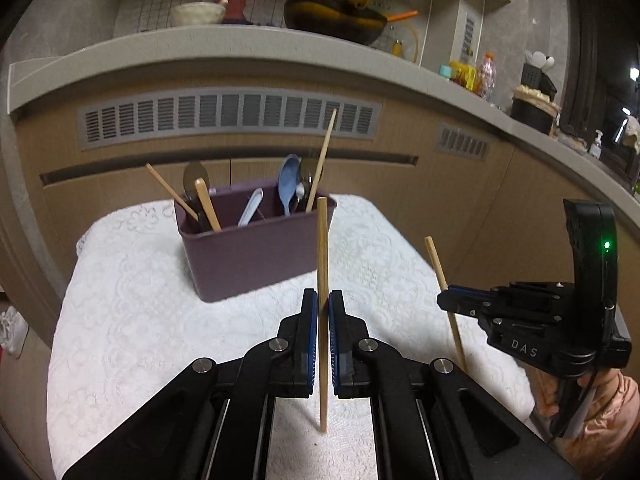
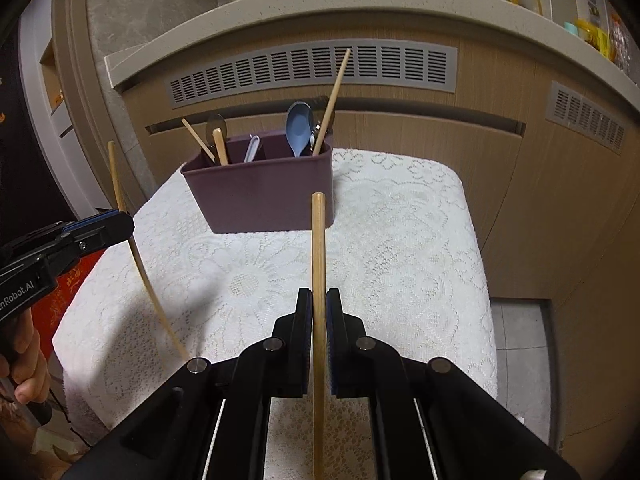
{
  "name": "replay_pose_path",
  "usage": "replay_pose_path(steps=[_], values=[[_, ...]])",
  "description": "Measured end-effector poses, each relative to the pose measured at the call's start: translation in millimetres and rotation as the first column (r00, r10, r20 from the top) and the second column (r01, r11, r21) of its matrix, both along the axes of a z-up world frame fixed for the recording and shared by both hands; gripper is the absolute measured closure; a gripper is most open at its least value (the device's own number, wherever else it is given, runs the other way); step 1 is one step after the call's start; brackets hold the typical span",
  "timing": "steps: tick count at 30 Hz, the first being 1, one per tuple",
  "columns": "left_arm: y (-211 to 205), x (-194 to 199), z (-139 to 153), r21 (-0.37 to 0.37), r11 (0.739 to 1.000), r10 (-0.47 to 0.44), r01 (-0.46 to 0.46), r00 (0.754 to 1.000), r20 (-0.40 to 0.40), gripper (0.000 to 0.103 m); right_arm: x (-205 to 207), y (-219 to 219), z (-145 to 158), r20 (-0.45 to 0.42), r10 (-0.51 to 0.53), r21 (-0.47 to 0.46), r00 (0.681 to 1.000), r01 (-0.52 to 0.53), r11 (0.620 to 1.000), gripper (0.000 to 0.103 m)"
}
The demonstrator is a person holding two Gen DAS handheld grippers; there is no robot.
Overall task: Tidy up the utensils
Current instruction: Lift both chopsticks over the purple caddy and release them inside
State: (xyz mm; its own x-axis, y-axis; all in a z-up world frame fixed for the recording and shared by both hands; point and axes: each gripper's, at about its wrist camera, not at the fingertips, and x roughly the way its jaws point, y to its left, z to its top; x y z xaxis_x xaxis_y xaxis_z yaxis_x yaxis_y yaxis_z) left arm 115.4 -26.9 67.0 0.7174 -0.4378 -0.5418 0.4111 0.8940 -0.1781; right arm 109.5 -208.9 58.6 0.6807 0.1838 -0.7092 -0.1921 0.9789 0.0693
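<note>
A purple utensil holder (image 1: 248, 256) (image 2: 260, 196) stands on the table with the white lace cloth (image 1: 132, 304) (image 2: 400, 248). It holds wooden chopsticks, metal spoons, a white spoon and a blue spoon (image 1: 289, 180) (image 2: 299, 126). My left gripper (image 1: 323, 300) is shut on a wooden chopstick (image 1: 322, 264), held upright in front of the holder; it also shows at the left of the right wrist view (image 2: 120, 216). My right gripper (image 2: 319, 300) is shut on another wooden chopstick (image 2: 318, 248), also upright; it shows at the right of the left wrist view (image 1: 444, 300).
A kitchen counter (image 1: 240, 44) runs behind the table, with wood cabinet fronts and a grey vent (image 1: 228, 116) below. A bowl (image 1: 198, 14), a dark pan (image 1: 336, 16) and bottles stand on the counter. Tiled floor (image 2: 520, 344) lies right of the table.
</note>
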Motion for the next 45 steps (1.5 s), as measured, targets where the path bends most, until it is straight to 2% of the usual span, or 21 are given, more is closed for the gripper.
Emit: replay_pose_path(steps=[5, 9, 12, 15, 17, 19, 21, 23, 27, 31, 35, 39, 45], values=[[10, -6, 30, -0.031, 0.999, 0.008, -0.005, 0.997, 0.081, 0.098, -4, 5, 30, 0.081, 0.001, -0.011, 0.997, 0.0, 1.0, 0.097], [23, 3, 79, -0.088, 0.996, 0.014, -0.001, 0.988, 0.152, 0.098, 2, 8, 82, 0.193, 0.004, -0.001, 0.981, -0.004, 1.0, 0.097], [35, 12, 126, -0.129, 0.992, 0.025, 0.005, 0.973, 0.228, 0.098, 10, 9, 136, 0.32, 0.003, 0.013, 0.947, -0.007, 1.0, 0.097], [42, 22, 161, -0.135, 0.99, 0.068, -0.025, 0.945, 0.32, 0.098, 22, 15, 185, 0.453, -0.006, 0.027, 0.891, -0.007, 1.0, 0.097], [44, 31, 175, -0.127, 0.991, 0.088, -0.044, 0.927, 0.364, 0.098, 34, 19, 205, 0.508, -0.008, 0.046, 0.861, -0.018, 0.999, 0.097], [47, 46, 180, -0.129, 0.99, 0.104, -0.059, 0.922, 0.373, 0.098, 51, 27, 216, 0.561, -0.01, 0.052, 0.828, -0.023, 0.998, 0.097], [48, 63, 177, -0.123, 0.99, 0.114, -0.073, 0.923, 0.368, 0.098, 69, 33, 214, 0.569, -0.016, 0.067, 0.822, -0.028, 0.997, 0.097], [49, 80, 167, -0.112, 0.989, 0.13, -0.095, 0.925, 0.356, 0.098, 88, 40, 205, 0.558, -0.024, 0.086, 0.83, -0.029, 0.996, 0.097], [49, 125, 133, -0.104, 0.988, 0.142, -0.118, 0.952, 0.272, 0.098, 128, 50, 174, 0.529, -0.053, 0.114, 0.847, -0.009, 0.993, 0.097], [46, 157, 96, -0.071, 0.987, 0.154, -0.142, 0.963, 0.222, 0.098, 156, 51, 141, 0.505, -0.09, 0.142, 0.858, 0.02, 0.99, 0.097], [41, 175, 63, -0.058, 0.989, 0.146, -0.138, 0.974, 0.172, 0.097, 184, 56, 108, 0.487, -0.117, 0.127, 0.865, 0.062, 0.99, 0.097], [37, 187, 34, -0.022, 0.986, 0.164, -0.162, 0.974, 0.154, 0.097, 199, 59, 78, 0.463, -0.13, 0.106, 0.877, 0.09, 0.99, 0.097], [35, 187, -1, -0.018, 0.988, 0.156, -0.155, 0.986, 0.065, 0.097, 205, 63, 33, 0.357, -0.099, 0.096, 0.929, 0.069, 0.993, 0.097]])
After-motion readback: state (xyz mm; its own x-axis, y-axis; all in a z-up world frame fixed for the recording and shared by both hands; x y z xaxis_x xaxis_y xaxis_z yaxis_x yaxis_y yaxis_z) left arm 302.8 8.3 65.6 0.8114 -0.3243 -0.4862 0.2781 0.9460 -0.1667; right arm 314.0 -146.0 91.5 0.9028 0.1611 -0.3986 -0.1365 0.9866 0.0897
